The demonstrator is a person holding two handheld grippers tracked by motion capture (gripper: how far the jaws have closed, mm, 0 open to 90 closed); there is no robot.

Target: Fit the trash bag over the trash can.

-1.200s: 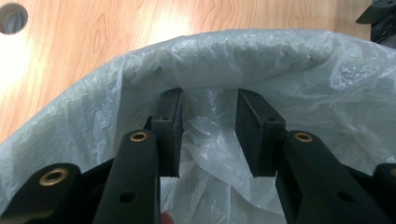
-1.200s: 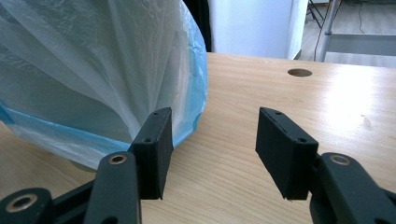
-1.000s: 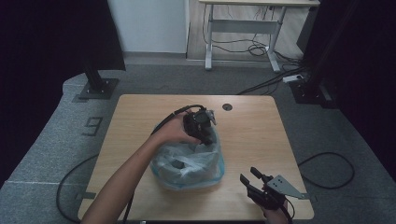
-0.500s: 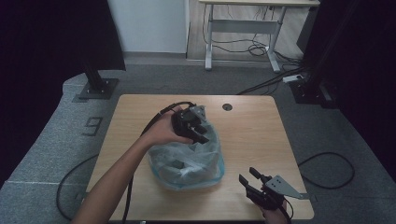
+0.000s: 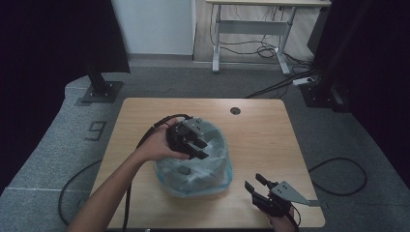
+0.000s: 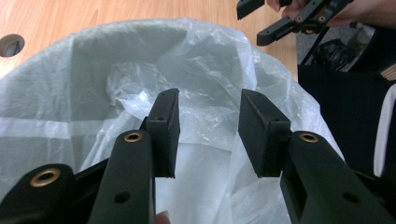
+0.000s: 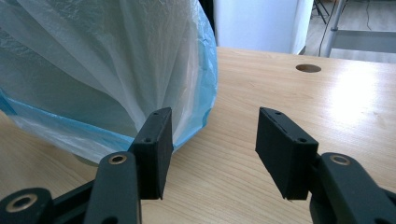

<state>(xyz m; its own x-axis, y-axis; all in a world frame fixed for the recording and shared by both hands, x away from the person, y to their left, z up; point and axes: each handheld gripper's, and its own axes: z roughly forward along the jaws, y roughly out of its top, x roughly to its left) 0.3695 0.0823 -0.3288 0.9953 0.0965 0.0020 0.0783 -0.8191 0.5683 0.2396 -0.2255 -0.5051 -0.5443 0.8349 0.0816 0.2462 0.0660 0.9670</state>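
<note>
A translucent white plastic bag (image 5: 193, 169) with a blue lower rim sits crumpled on the wooden table (image 5: 261, 130), and a small dark thing shows through it. My left gripper (image 5: 199, 149) hovers over the bag's top, held by a hand from the left. In the left gripper view its jaws (image 6: 208, 126) stand open above the bag (image 6: 93, 93) with nothing between them. My right gripper (image 5: 255, 182) rests near the table's front right edge, open and empty. In the right gripper view (image 7: 212, 135) it points at the bag's (image 7: 93, 60) right side, a little short of it.
A round cable hole (image 5: 235, 110) lies at the table's far middle. The left gripper's black cable (image 5: 145, 140) loops off the table's left side. Beyond the table stand a metal-framed desk (image 5: 251, 24), dark stands and floor cables.
The left hand has carried its gripper leftward and a little nearer across the bag's top. The right gripper has stayed put.
</note>
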